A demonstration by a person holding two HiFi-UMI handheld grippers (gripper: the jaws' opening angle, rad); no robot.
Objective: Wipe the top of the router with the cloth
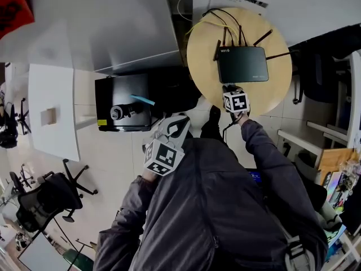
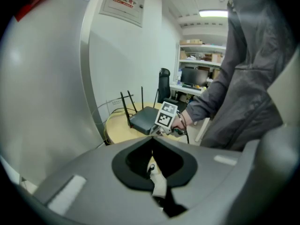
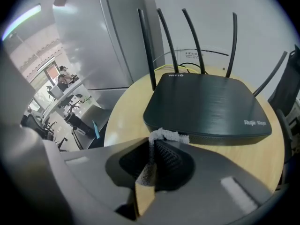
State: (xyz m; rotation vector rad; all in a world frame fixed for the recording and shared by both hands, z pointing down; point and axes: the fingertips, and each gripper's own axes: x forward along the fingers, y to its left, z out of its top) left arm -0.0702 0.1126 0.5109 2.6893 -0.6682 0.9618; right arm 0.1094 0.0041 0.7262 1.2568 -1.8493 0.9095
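Note:
A black router (image 1: 242, 64) with several upright antennas sits on a small round wooden table (image 1: 203, 55). My right gripper (image 1: 228, 89) hovers at the router's near edge, shut on a small pale fuzzy cloth (image 3: 169, 135). In the right gripper view the cloth pokes out of the closed tips of the right gripper (image 3: 154, 138), just short of the router (image 3: 211, 107) front edge. My left gripper (image 1: 179, 126) hangs low by my body, away from the table, and looks shut with nothing in it. The left gripper view shows the router (image 2: 145, 118) and my right gripper (image 2: 165, 129) beyond the left gripper (image 2: 151, 140).
Yellow and black cables (image 1: 220, 18) trail off the table's far side. A grey pillar (image 1: 113, 21) stands left of the table, with a black box (image 1: 121, 103) on the floor below it. A dark chair (image 1: 321, 66) is at the right, a white desk (image 1: 53, 109) far left.

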